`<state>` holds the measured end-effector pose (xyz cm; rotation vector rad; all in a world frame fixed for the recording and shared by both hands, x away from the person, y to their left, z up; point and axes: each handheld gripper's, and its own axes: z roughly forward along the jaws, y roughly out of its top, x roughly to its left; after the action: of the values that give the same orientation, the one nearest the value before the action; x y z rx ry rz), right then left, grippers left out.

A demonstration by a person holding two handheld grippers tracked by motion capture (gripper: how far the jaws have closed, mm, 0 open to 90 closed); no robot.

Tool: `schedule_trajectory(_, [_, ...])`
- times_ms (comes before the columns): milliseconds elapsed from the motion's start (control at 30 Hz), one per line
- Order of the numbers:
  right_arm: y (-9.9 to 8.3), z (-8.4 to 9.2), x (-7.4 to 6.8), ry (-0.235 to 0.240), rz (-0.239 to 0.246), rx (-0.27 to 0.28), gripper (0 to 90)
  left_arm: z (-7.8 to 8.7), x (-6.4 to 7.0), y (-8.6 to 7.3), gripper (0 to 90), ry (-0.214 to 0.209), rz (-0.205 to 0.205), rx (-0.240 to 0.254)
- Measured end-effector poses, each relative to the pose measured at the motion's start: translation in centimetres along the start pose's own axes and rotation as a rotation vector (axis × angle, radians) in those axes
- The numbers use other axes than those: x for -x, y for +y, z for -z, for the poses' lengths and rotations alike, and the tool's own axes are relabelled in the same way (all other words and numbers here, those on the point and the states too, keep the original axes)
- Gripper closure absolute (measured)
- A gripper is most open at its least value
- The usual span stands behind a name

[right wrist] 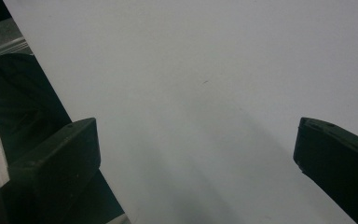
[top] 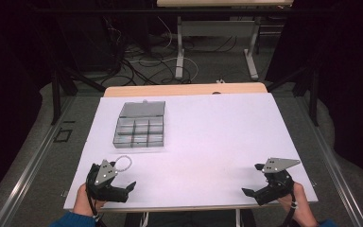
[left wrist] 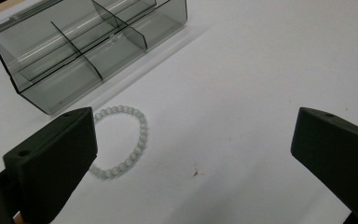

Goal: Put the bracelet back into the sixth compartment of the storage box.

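A bracelet of pale beads (top: 130, 164) lies flat on the white table (top: 217, 127), just in front of a clear grey compartment box (top: 140, 126) whose lid stands open. My left gripper (top: 125, 177) rests near the table's front left edge, close beside the bracelet, jaws wide apart and empty. In the left gripper view the bracelet (left wrist: 142, 130) lies just ahead of the left jaw of my left gripper (left wrist: 193, 135), partly hidden by it, with the box (left wrist: 88, 46) beyond. My right gripper (top: 251, 179) sits at the front right, open, over bare table (right wrist: 214, 70).
The box holds several empty compartments. A wooden strip (top: 184, 89) runs along the table's far edge. Beyond it are floor cables (top: 146, 61) and another table's legs (top: 179, 47). Metal rails (top: 33, 161) flank both sides.
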<state>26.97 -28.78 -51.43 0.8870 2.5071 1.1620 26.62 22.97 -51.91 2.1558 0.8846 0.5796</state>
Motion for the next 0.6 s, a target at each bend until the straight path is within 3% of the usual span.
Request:
schedule_trajectory(267, [0.02, -0.16, -0.11, -0.001, 0.007, -0.025, 0.0, 0.04, -0.17, 0.25, 0.3, -0.004, -0.001, -0.037])
schedule_trajectory(600, [-0.04, -0.18, 0.01, -0.012, 0.006, -0.008, 0.0, -0.04, -0.55, 0.99, 0.4, -0.006, -0.006, -0.092])
